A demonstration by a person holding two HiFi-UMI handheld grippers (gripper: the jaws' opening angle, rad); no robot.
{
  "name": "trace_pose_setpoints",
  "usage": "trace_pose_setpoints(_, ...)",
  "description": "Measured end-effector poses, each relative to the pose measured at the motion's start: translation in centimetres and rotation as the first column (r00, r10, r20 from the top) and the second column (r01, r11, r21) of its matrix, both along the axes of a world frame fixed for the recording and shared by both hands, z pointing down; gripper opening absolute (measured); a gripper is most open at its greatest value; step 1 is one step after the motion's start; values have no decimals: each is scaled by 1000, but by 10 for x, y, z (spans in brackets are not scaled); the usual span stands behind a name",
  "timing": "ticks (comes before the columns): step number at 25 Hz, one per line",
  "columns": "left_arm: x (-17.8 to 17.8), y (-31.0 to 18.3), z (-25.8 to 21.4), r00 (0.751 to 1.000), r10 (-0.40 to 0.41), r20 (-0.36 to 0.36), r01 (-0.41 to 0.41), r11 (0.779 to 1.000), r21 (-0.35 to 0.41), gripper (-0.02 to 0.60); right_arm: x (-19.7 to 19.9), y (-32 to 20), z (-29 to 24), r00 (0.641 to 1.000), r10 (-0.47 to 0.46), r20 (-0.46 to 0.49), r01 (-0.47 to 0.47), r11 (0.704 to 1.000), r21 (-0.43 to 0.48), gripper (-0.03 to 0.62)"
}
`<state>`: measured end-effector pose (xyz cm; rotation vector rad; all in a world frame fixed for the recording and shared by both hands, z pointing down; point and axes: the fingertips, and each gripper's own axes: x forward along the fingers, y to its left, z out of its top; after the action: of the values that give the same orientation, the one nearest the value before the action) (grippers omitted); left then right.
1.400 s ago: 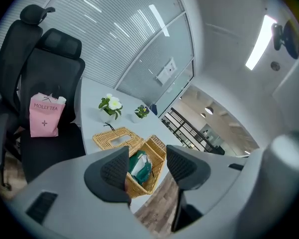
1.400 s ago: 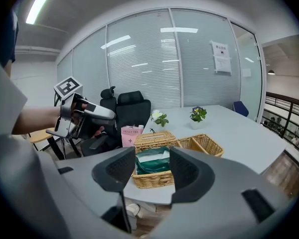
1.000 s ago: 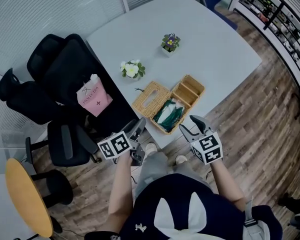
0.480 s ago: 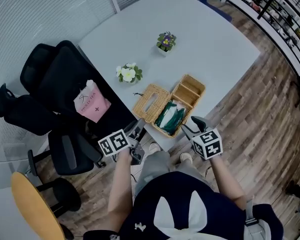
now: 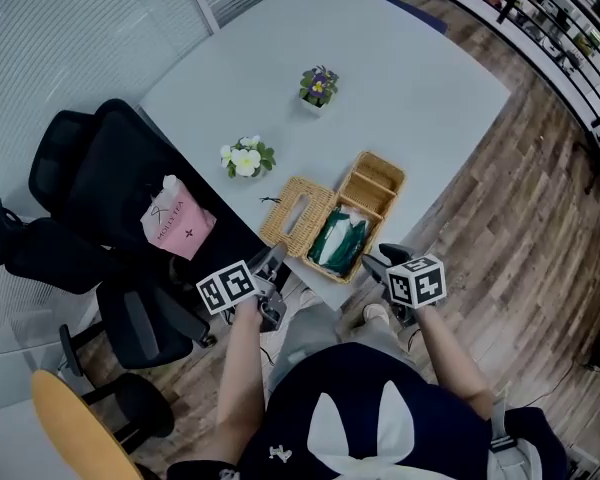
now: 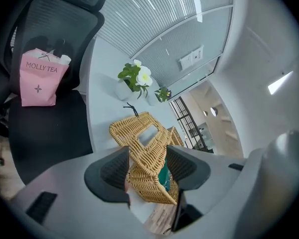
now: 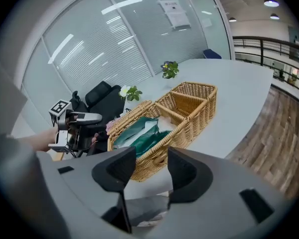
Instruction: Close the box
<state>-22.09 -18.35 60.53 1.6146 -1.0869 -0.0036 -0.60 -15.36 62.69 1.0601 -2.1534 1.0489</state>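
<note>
A wicker box [image 5: 365, 203] stands open near the table's front edge. Its slotted lid [image 5: 298, 211] is folded out to the left. A green packet [image 5: 337, 240] fills the near compartment; the far compartment [image 5: 377, 181] is empty. My left gripper [image 5: 271, 259] hovers open just short of the lid's near corner, and the lid [image 6: 144, 133] shows beyond its jaws without touching them. My right gripper [image 5: 378, 259] hangs off the table edge beside the box's near right corner. Its jaws are closing slightly with nothing between them. From that side the box [image 7: 189, 108] and packet [image 7: 139, 133] lie ahead.
Two small flower pots, white [image 5: 245, 158] and purple [image 5: 318, 85], stand behind the box on the grey table [image 5: 420, 88]. A black office chair [image 5: 100, 188] with a pink bag [image 5: 175, 226] sits left of the table. A yellow round table [image 5: 75, 428] is at lower left.
The head view has shifted, so table and box sit lower and further left. Both grippers stay by the table's front edge; the right one has edged a little closer to the box.
</note>
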Motion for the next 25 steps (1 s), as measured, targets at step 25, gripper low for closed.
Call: trace_pose_setpoints(25, 2, -6, 44, 994, 53, -96, -64, 991, -118, 225, -19, 7, 14, 946, 210, 246, -158, 963, -216, 107)
